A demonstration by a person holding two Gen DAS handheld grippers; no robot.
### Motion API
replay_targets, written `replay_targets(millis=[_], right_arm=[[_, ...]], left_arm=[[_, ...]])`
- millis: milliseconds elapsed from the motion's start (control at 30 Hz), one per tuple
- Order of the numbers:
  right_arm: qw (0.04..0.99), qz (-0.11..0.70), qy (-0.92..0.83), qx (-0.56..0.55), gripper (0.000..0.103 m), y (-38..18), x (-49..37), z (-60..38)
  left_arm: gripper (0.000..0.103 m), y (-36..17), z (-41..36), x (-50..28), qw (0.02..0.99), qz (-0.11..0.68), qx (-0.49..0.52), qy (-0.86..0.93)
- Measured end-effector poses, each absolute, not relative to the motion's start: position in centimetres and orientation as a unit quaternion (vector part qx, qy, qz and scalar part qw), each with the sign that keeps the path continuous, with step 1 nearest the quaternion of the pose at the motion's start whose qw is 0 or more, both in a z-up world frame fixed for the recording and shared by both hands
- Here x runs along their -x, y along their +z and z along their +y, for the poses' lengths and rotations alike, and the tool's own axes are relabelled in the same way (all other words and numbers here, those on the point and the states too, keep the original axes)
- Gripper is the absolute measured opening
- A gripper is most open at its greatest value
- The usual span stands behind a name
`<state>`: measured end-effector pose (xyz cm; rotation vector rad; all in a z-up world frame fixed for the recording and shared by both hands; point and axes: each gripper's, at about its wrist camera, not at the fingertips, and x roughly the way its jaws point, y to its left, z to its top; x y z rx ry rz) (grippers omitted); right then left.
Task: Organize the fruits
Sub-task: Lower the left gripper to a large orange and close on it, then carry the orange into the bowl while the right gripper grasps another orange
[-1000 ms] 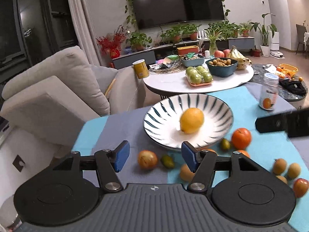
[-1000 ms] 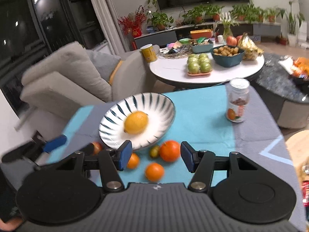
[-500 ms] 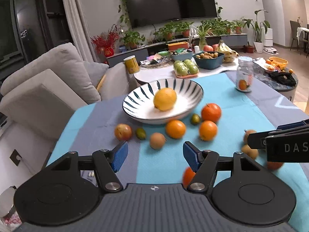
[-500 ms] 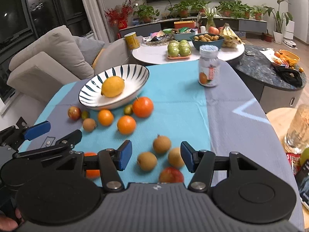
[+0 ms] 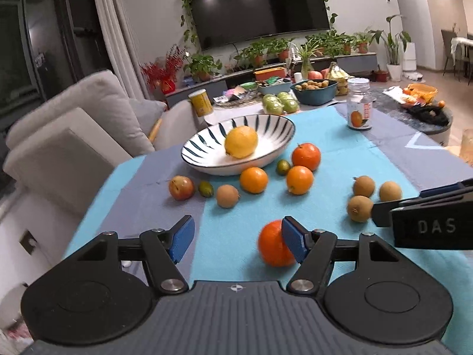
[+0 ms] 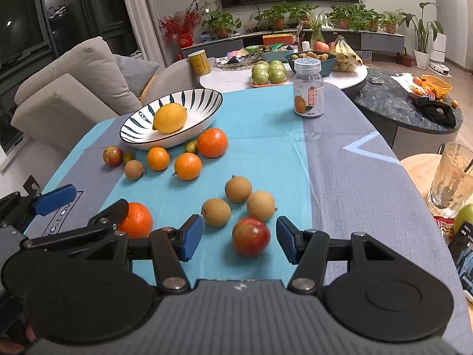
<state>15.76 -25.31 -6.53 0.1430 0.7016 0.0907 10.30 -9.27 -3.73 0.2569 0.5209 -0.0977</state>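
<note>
Red apple (image 6: 251,236) lay on blue cloth (image 6: 266,136), directly ahead of our right gripper (image 6: 239,238), centred between its blue pads, no contact; jaws apart, steady. Round fruit, no long axis to align. Three brown fruits just beyond it.

Orange (image 5: 275,244) sat off-centre at our left gripper (image 5: 238,239), touching or just behind right pad (image 5: 292,242); we could not tell which. Jaws opening, not clamped.

Bowl (image 6: 207,100) with lemon (image 6: 170,117) stood far side, left; we judged right gripper better lined up.
</note>
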Motion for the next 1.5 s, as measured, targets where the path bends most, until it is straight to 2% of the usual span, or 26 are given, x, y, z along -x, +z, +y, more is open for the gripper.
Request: replay_targets(millis=[467, 800, 1133, 1233, 1500], right_arm=[[0.944, 0.327, 0.026, -0.035, 0.058, -7.6, -15.2, -24.9], [0.946, 0.321, 0.03, -0.018, 0.058, -7.8, -15.1, -24.9], [0.945, 0.324, 0.025, -0.028, 0.058, -8.1, -15.6, -25.6], [0.947, 0.317, 0.027, -0.035, 0.058, -7.6, -15.8, -25.8], [0.949, 0.307, 0.059, -0.031, 0.058, -6.1, -18.3, -24.6]], left_arm=[[0.06, -4.2, -6.8, -9.9, 0.944, 0.288, 0.004, -0.159], [0.045, -4.3, -6.2, -10.7, 0.938, 0.293, 0.032, -0.184], [0.042, -4.7, -5.5, -11.9, 0.936, 0.3, 0.04, -0.177], [0.037, -5.1, -5.0, -12.6, 0.931, 0.314, 0.055, -0.177], [0.036, -5.3, -4.2, -13.3, 0.923, 0.323, 0.085, -0.191]])
